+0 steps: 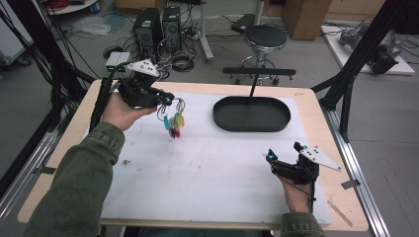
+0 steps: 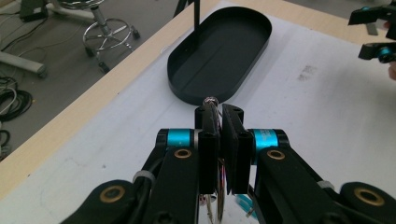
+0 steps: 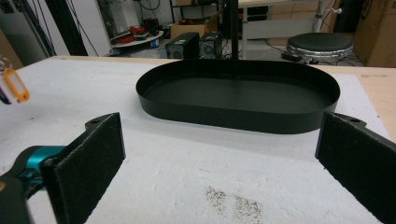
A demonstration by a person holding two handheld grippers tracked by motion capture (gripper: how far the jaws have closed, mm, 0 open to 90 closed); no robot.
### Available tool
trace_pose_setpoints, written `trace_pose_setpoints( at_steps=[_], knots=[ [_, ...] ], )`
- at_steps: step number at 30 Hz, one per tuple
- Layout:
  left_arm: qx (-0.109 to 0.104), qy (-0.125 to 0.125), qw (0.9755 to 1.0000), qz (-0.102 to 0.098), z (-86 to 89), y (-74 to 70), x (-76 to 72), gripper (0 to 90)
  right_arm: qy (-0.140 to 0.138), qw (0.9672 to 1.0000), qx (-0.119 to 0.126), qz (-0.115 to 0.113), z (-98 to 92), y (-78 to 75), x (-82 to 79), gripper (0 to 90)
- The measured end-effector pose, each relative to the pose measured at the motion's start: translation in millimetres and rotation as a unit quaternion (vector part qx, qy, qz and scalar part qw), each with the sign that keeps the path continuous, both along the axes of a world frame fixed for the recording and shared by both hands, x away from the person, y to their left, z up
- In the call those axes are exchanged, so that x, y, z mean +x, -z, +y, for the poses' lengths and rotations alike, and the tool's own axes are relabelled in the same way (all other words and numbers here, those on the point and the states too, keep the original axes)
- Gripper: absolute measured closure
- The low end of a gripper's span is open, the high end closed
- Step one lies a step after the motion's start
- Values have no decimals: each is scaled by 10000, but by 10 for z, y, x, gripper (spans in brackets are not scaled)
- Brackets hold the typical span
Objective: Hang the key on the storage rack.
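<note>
Here the left gripper (image 1: 165,98) is clamped on a bunch of keys (image 1: 173,118) by its ring, and the coloured tags hang free above the white mat (image 1: 207,168), to the left of the black oval tray (image 1: 252,114). The right gripper (image 1: 284,157) rests low near the mat's right edge, its 2 jaws spread wide with nothing between them.

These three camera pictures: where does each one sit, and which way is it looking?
High view: above the person's side, looking forward and down on the table; both forearms and hand-held grippers show.
Left gripper view: rides the left hand-held gripper, looking along its jaws, shut on a key ring, toward the black tray.
Right gripper view: rides the right hand-held gripper, jaws apart, facing the tray.
All three views share the tray.
</note>
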State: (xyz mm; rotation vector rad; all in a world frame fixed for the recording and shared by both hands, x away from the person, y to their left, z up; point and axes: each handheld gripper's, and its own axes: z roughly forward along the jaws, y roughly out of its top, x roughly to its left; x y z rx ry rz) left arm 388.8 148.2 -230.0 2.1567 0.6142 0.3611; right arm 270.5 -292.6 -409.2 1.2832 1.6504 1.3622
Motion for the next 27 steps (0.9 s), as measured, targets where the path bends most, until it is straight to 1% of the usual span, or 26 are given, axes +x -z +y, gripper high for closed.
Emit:
trace_pose_setpoints(
  at_steps=[2, 4, 6, 7, 11, 14, 20, 23, 25, 27],
  knots=[
    [-61, 49, 10000, 4, -51, -24, 42, 850, 7, 10000, 21, 23, -3, 0, -1, 4],
    [-63, 52, 10000, 2, -90, -42, 76, 850, 7, 10000, 54, 36, -7, 1, -4, 4],
    [-78, 69, 9999, 8, -131, -62, 118, 850, 8, 10000, 20, -4, -19, 3, -4, 4],
    [-76, 81, 9999, 3, -152, -73, 139, 850, 25, 10000, 61, 16, -19, 2, -10, 4],
    [-118, 106, 9999, -42, -248, -117, 210, 851, 39, 9999, 104, 18, -37, 4, -11, 4],
    [-139, 156, 9998, -33, -324, -141, 253, 851, 41, 9999, 119, 19, -44, 6, -8, 4],
    [-125, 214, 9997, -63, -450, -204, 337, 851, 53, 9999, 147, -7, -46, 7, -3, 4],
    [-90, 249, 9996, -62, -496, -227, 377, 851, 42, 9998, 173, 17, -45, 5, -10, 4],
    [-63, 297, 9995, -49, -542, -238, 412, 851, 27, 9999, 121, 1, -43, 8, -14, 4],
    [-75, 328, 9994, -44, -581, -241, 439, 851, 21, 9999, 122, 8, -40, 9, -23, 4]
  ],
)
